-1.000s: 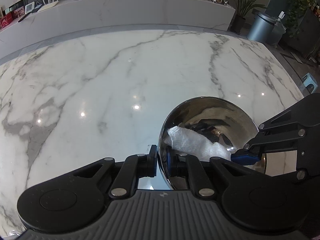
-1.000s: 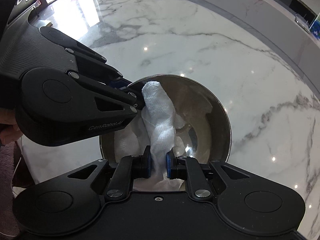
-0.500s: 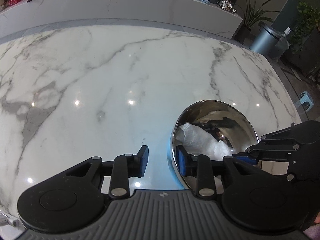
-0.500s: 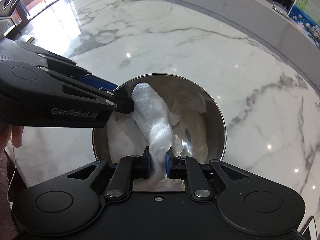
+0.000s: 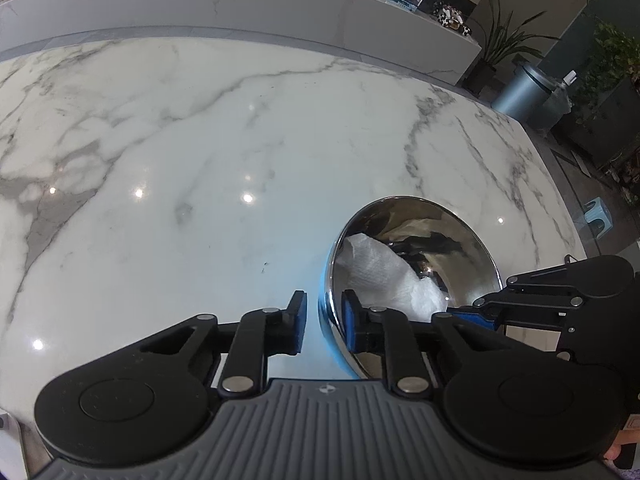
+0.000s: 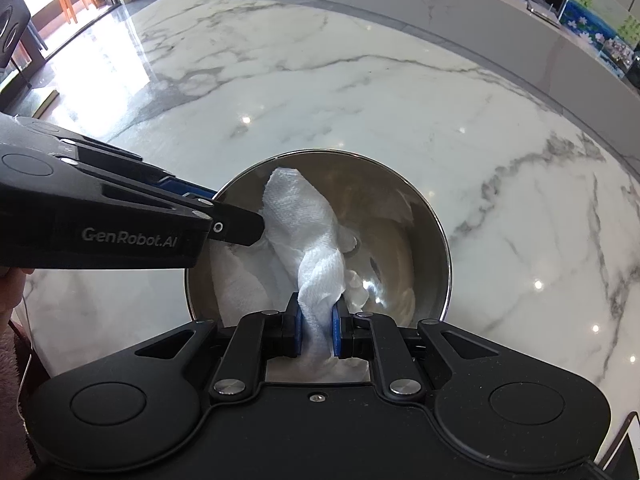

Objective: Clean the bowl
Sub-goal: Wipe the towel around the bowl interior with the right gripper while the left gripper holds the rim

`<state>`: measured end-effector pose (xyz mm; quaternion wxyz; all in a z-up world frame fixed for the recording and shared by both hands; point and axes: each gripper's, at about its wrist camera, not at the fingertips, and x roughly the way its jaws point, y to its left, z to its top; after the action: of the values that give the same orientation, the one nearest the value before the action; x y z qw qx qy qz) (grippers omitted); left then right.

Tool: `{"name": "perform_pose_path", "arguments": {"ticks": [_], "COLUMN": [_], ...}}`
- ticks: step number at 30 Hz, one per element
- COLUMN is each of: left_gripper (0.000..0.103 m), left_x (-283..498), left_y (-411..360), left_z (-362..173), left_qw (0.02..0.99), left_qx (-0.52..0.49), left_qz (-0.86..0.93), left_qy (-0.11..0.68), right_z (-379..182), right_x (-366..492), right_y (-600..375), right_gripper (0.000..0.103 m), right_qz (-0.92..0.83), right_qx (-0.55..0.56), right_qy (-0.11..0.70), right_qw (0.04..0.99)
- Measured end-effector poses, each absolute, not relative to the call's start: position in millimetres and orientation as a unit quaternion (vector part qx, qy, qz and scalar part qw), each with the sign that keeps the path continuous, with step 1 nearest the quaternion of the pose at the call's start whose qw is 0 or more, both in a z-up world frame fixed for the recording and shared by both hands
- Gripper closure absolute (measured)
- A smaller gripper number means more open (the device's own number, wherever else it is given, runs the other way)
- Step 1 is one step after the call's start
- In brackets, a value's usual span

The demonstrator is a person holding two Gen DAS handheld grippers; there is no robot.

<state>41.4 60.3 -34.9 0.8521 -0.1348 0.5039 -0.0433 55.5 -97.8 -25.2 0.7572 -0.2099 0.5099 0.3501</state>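
A shiny steel bowl (image 5: 460,236) (image 6: 400,220) stands on the white marble table (image 5: 240,140). Inside it lies a crumpled white paper towel (image 5: 380,268) (image 6: 300,208). My right gripper (image 6: 316,328) is shut on the towel's twisted end, low inside the bowl's near side; its tips (image 5: 472,314) also show in the left wrist view. My left gripper (image 5: 326,320) straddles the bowl's near rim, one pad outside and one inside. Its jaws are closing, and a narrow gap still shows beside the outer pad. In the right wrist view the left gripper (image 6: 236,220) reaches in from the left.
A long marble counter (image 5: 280,4) with pictures and small items runs behind the table. Beyond the table's right end stand a grey bin (image 5: 524,96), potted plants (image 5: 500,40) and a small blue stool (image 5: 598,216). A person's hand (image 6: 12,292) shows at the left edge.
The left gripper let go of the bowl's rim, opened wide, and has narrowed around the rim again. The right gripper kept its hold on the towel and rolled a little.
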Motion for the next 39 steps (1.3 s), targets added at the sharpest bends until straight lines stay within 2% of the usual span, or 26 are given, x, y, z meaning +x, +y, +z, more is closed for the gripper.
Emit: {"name": "perform_pose_path", "arguments": {"ticks": [7,20,35,39], "left_gripper": [0.094,0.094,0.094,0.094], "left_x": [44,45,47,48], "left_y": [48,48,46,46], "left_z": [-36,-37,-38,-38], "left_qw": [0.858,0.856,0.857,0.857], "left_qx": [-0.088,-0.074,-0.077,-0.075], "left_qz": [-0.046,-0.058,-0.055,-0.057], "left_qy": [0.505,0.508,0.507,0.507], "right_z": [-24,-12,-24,-25], "right_x": [48,53,68,66], "right_y": [-92,-85,-105,-103], "right_gripper": [0.092,0.092,0.091,0.091], "right_qz": [0.367,0.334,0.367,0.372], "right_qx": [-0.254,-0.332,-0.186,-0.189], "right_qy": [0.493,0.428,0.531,0.529], "right_qw": [0.747,0.771,0.74,0.739]}}
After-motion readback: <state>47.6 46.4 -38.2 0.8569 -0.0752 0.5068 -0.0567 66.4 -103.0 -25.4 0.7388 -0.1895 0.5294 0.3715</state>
